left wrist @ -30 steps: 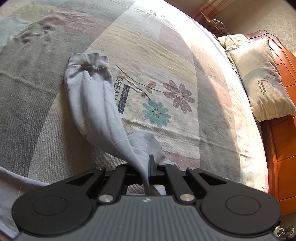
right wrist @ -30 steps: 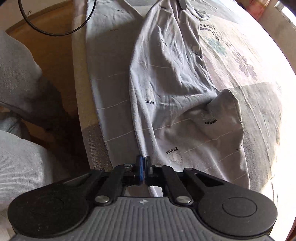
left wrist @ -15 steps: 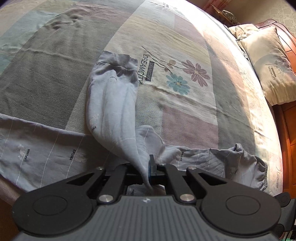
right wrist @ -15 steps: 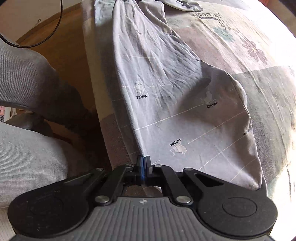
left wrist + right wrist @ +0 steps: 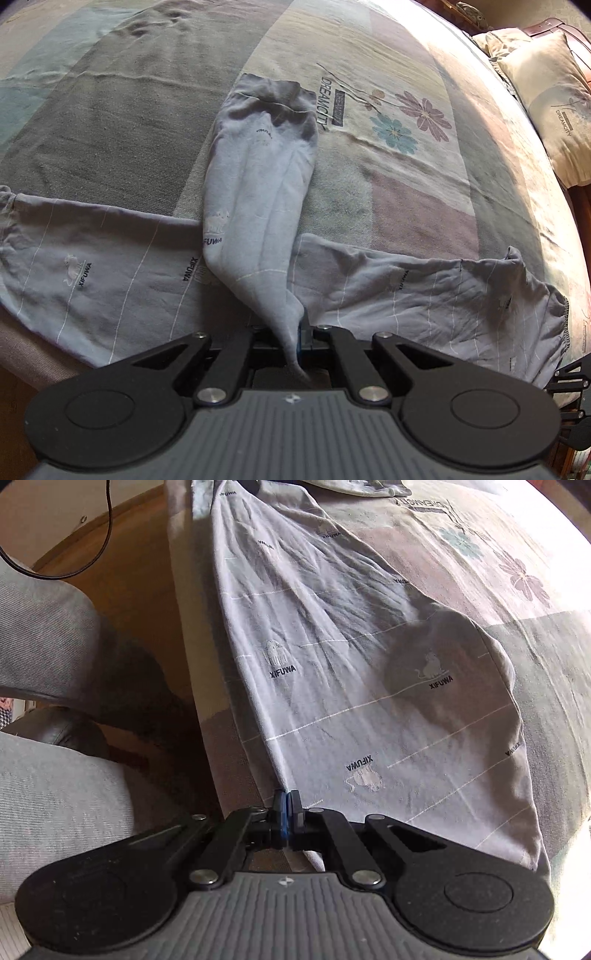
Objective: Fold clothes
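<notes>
trousers [image 5: 255, 206] | left hand-held gripper [image 5: 300, 332] pinching leg | right hand-held gripper [image 5: 286, 808] clamping hem, grip half hidden

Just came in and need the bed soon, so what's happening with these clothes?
A person is folding grey pyjama trousers on the bed with handheld tongs. The left tongs are shut on the bunched fabric of one leg, which stretches up across the bedspread. The right tongs are shut on the trousers' edge near the side of the bed. The rest lies spread flat and wrinkled; no neat fold is finished yet.
</notes>
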`<state>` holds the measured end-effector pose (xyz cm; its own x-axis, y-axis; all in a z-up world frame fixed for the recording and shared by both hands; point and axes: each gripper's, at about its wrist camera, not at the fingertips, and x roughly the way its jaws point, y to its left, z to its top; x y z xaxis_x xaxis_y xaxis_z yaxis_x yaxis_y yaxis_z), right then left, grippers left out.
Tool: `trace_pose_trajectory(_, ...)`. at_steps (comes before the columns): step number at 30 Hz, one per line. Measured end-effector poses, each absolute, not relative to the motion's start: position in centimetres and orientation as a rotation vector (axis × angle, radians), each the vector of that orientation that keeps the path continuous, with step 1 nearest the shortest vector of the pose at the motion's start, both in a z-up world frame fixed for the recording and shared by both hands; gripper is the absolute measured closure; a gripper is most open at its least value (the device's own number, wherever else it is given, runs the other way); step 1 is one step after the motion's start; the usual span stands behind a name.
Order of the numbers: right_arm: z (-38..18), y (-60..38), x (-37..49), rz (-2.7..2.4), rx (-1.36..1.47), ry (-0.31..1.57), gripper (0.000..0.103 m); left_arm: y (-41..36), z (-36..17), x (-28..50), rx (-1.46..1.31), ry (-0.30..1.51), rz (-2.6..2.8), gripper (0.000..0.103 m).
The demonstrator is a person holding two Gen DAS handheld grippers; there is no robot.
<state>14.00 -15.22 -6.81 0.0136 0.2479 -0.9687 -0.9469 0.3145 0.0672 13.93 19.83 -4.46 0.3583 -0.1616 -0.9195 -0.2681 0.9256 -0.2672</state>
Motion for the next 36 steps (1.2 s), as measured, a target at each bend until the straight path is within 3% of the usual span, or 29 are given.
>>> trace_pose_trajectory(10, -7.5, -15.5, 14.6, 1.1, -0.745, 1.207, 0.1, 19.8, -6.7, 14.0, -0.357, 1.246, 0.074, 0.101)
trace_pose_trajectory(15, -7.4, -16.1, 14.6, 1.1, -0.719, 1.24, 0.094, 20.0, -7.9, 14.0, -0.35, 1.255, 0.068, 0.098)
trace_pose_trajectory(22, -3.8, -21.2, 14.6, 0.758, -0.413, 1.299, 0.093, 19.8, -7.8, 14.6, -0.325, 1.28, 0.053, 0.098)
trace_pose_trajectory(27, -4.4, -23.3, 13.9, 0.677, -0.469, 1.285, 0.093, 19.7, -8.0, 14.8, -0.321, 1.293, 0.046, 0.098)
trace_pose_trajectory(31, -6.2, -21.5, 11.1, 0.844, -0.829, 1.191, 0.083, 19.6, -8.0, 15.0, -0.304, 1.304, 0.035, 0.097)
trace_pose_trajectory(36, -6.3, -20.9, 10.2, 0.923, -1.024, 1.068, 0.083, 19.5, -7.9, 15.1, -0.297, 1.309, 0.037, 0.097)
